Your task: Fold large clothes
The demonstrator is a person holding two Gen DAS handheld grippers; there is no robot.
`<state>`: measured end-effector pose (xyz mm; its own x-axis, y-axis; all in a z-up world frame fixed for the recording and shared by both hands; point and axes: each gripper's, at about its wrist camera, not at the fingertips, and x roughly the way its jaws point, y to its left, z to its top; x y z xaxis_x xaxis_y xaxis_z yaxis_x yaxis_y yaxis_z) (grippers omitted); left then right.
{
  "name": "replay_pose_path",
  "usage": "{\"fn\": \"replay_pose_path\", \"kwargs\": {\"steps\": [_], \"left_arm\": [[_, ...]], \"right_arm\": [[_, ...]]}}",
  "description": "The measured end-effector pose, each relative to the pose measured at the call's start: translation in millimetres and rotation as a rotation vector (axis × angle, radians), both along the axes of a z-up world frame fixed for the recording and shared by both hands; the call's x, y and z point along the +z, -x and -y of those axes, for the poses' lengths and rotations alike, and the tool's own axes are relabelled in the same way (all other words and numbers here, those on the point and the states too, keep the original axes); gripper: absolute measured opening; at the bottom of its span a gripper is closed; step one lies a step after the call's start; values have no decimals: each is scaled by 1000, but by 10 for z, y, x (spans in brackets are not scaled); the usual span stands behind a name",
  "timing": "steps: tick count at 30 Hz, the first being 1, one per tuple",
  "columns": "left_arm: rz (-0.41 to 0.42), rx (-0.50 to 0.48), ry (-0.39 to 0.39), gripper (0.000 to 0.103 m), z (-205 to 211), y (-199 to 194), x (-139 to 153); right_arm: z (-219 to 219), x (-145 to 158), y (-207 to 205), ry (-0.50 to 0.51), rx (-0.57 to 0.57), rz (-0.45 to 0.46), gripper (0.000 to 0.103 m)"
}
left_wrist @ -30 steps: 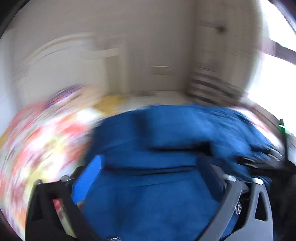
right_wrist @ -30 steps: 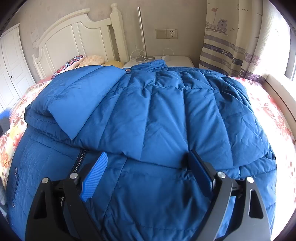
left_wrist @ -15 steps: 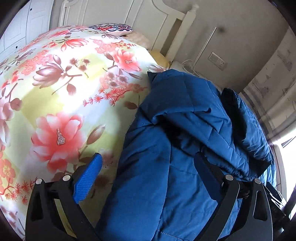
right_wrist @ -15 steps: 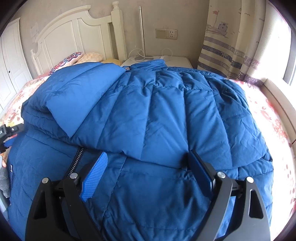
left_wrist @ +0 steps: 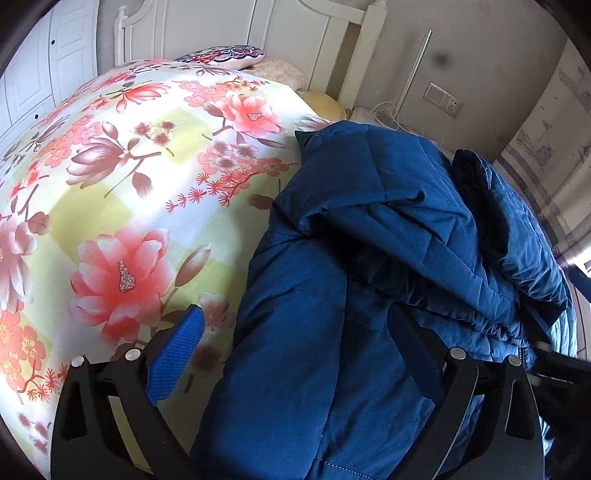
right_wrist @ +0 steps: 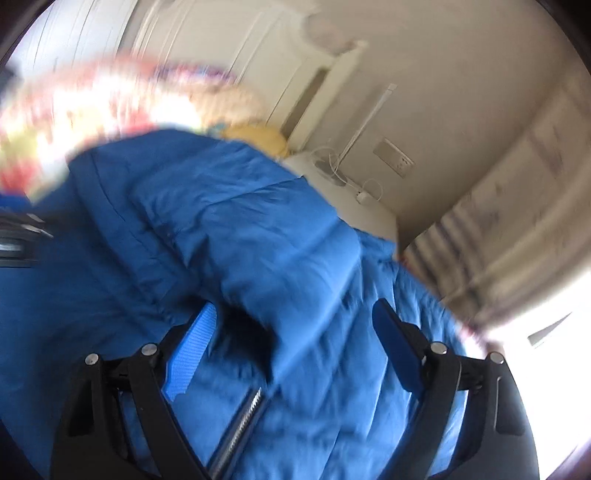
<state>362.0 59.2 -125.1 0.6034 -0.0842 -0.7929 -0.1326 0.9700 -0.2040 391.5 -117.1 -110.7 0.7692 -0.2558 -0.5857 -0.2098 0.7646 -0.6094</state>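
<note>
A large blue padded jacket [left_wrist: 369,221] lies on the bed, with a sleeve folded over its body. My left gripper [left_wrist: 295,314] is open above the jacket's left edge, its left finger over the bedspread and its right finger over the jacket. The right wrist view is blurred by motion. My right gripper [right_wrist: 295,308] hovers over the jacket [right_wrist: 221,229] near its zipper [right_wrist: 240,424]. Its jaws are closing, still wide, with a raised fold of jacket between them and no pad pressing on it.
The floral bedspread [left_wrist: 129,184] stretches left of the jacket. A white headboard [left_wrist: 258,29] and a patterned pillow [left_wrist: 221,59] are at the far end. A white nightstand [right_wrist: 332,177] with cables and a striped curtain [right_wrist: 498,221] stand to the right.
The right gripper has swung and rolled across the jacket, from a steady view to a blurred, tilted one. The left gripper came to rest at the jacket's left edge and has barely moved since.
</note>
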Motion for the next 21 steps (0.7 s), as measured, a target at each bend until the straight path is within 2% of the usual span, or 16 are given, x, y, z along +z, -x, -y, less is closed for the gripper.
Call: {"fn": "replay_pose_path", "kwargs": {"steps": [2,3,4,6,7,8,10,11,13,14,16,17,18,21], "left_arm": [[2,0,4,95,-9,2,1],[2,0,5,95,-10,3,1],[2,-1,6,95,-14,4,3],[3,-1,6,95,-15,5,5],[3,-2,6,95,-14,6,6],[3,-3,6,95,-17,5,5],[3,-4,5,95,-16,3,2],[1,-5,2,95,-13,0,0],[-1,-7,-4,96,-1,-2,-1],[-4,-8,-8,96,4,-7,-4],[-7,-10,-17,96,20,-16,-4],[-9,-11,-21,96,25,-19,-6],[-10,-11,-22,96,25,-22,-8],[-6,-11,-14,96,14,-19,-8]], "right_arm": [[-144,-24,-76,83,24,39,73],[-187,1,-92,73,57,25,48],[-166,56,-97,18,73,8,29],[81,314,-36,-192,47,60,21],[271,446,6,-332,28,74,20],[589,590,72,-534,-11,89,20],[1211,709,228,-863,-99,141,20],[1658,678,365,-1078,-170,180,20],[2193,468,528,-1330,-284,192,20],[2437,273,582,-1424,-350,164,21],[2621,-5,604,-1429,-437,91,30],[2650,-110,598,-1429,-456,58,31],[2668,-225,607,-1439,-459,40,38],[2637,-246,622,-1436,-446,66,42]]}}
